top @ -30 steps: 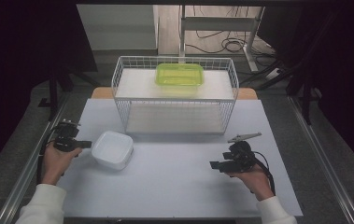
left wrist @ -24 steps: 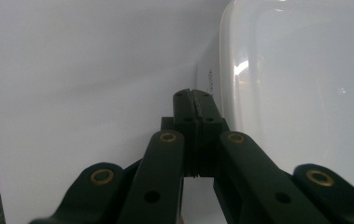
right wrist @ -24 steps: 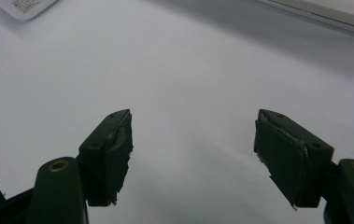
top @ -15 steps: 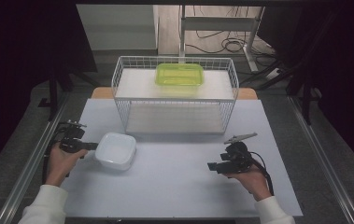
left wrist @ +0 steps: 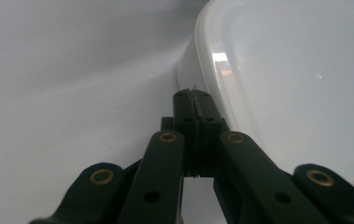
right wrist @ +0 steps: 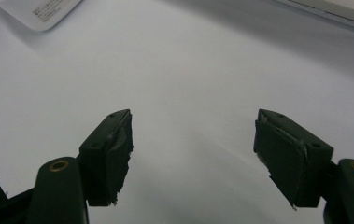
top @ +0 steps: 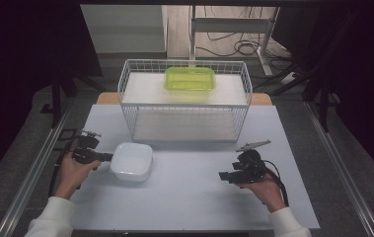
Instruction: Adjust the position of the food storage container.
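Pushing at the near-left side of the white container (top: 132, 161) with the left gripper (top: 106, 157), jaws pressed together with nothing between them, tips at the tub's wall just under its rim. Probably nudging it across the white table (top: 189, 207) toward the wire basket (top: 184, 106), where a green lidded box (top: 189, 79) already sits on a raised shelf. Resting low over bare tabletop well to the right, the right gripper (top: 222, 176), jaws spread apart and empty, seemingly waiting its turn. Cut off by the frame in the left gripper view: the container's far end. Hard to tell whether the tips truly touch the wall or stop just short.
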Demonstrator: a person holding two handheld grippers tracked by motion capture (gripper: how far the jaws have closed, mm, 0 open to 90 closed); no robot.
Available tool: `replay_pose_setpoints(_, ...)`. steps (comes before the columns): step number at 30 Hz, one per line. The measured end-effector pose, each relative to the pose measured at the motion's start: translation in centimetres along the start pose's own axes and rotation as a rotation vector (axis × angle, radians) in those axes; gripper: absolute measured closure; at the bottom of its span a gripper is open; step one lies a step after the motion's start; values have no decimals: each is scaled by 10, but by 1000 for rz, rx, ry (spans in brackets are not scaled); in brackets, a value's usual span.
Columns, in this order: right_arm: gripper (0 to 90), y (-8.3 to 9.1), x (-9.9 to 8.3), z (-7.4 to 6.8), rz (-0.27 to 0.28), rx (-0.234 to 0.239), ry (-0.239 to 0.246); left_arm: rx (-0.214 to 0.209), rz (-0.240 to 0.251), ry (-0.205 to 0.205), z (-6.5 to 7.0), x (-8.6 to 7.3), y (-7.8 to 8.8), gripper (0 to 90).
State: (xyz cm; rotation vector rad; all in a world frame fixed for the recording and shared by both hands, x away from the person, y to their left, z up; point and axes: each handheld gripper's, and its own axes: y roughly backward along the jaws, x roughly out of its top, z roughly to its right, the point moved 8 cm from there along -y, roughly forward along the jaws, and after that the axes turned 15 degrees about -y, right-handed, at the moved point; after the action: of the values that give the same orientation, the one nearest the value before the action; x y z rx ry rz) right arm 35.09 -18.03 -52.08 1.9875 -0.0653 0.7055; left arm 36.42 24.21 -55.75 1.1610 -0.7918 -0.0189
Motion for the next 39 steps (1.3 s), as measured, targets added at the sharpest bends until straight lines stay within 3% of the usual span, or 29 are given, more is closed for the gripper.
replay_pose_setpoints(8, 283, 0, -1, -1, -2, -3, -1, -28, -8, -10, 18, 4, -8, 896)
replay_pose_setpoints(9, 283, 0, 0, -1, -1, -3, -1, -31, -21, -32, 19, 3, -8, 896)
replay_pose_setpoints(12, 283, -1, 0, -1, -3, -5, -1, -38, -9, -35, 27, 7, -11, 895)
replay_pose_setpoints(16, 282, -1, 0, -1, -2, -5, -1, -51, -33, -69, 38, 9, -15, 895)
replay_pose_setpoints(23, 282, -1, 1, -2, 0, -4, 4, -73, -35, -93, 57, 16, -21, 895)
replay_pose_setpoints(39, 283, -3, 0, -3, -5, -5, 8, -141, -35, -160, 114, 46, -49, 892)
